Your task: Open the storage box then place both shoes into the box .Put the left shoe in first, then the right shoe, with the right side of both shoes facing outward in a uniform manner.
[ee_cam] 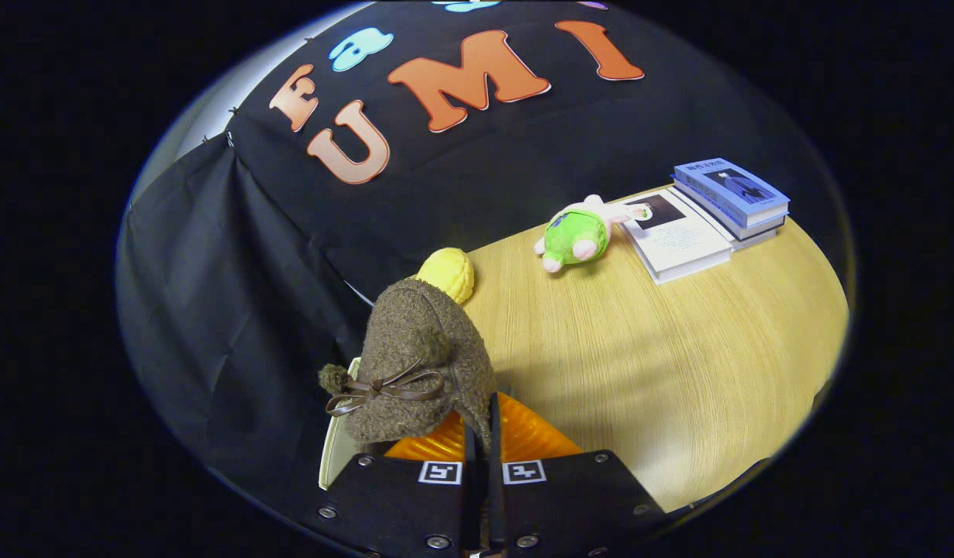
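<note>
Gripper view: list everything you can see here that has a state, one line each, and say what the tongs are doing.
Tongs: shut on the brown fuzzy shoe's edge.
Brown fuzzy shoe: held lifted, its bow tied and facing the camera.
Yellow toy: on the table beyond the shoe, partly hidden.
Green plush toy: lying on the table.
Books: closed, stacked.
White book: closed, flat on the wooden table.

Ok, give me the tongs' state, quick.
Tongs: fingers shut on the brown fuzzy shoe, pinching the shoe's edge and holding it up by the table.
</note>
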